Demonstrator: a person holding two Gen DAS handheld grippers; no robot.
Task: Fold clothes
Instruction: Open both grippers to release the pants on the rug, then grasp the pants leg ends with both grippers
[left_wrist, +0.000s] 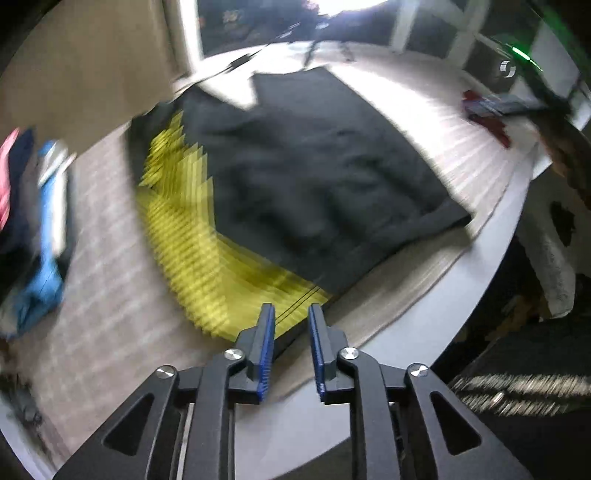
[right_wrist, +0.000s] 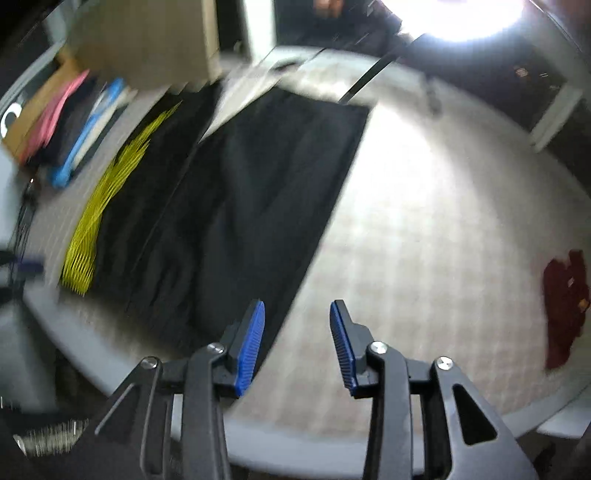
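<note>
Both views are motion-blurred. We see a black garment (left_wrist: 314, 177) lying flat on a round table (left_wrist: 491, 236) covered by a pale checked cloth (left_wrist: 110, 295); its near hem lies close to the table's near edge. A yellow panel (left_wrist: 207, 266) runs along one side of the garment, streaked by blur.

Left gripper (left_wrist: 291, 314): jaws slightly apart, blue ribbed pads, nothing between them; the tips sit over the yellow near corner of the garment, and we cannot tell whether they touch it. Right gripper (right_wrist: 297, 310): jaws wider apart, empty, above the cloth just beside the garment's other near corner.

Only the left wrist view shows a red object (left_wrist: 487, 114) near the far right edge of the table, with details unclear.

Only the right wrist view shows a dark red garment (right_wrist: 565, 306), crumpled, near the table's right edge, well apart from the black one.

Both views show a stack of folded clothes (right_wrist: 74, 122), pink, dark and blue layers, by the table's left edge.
</note>
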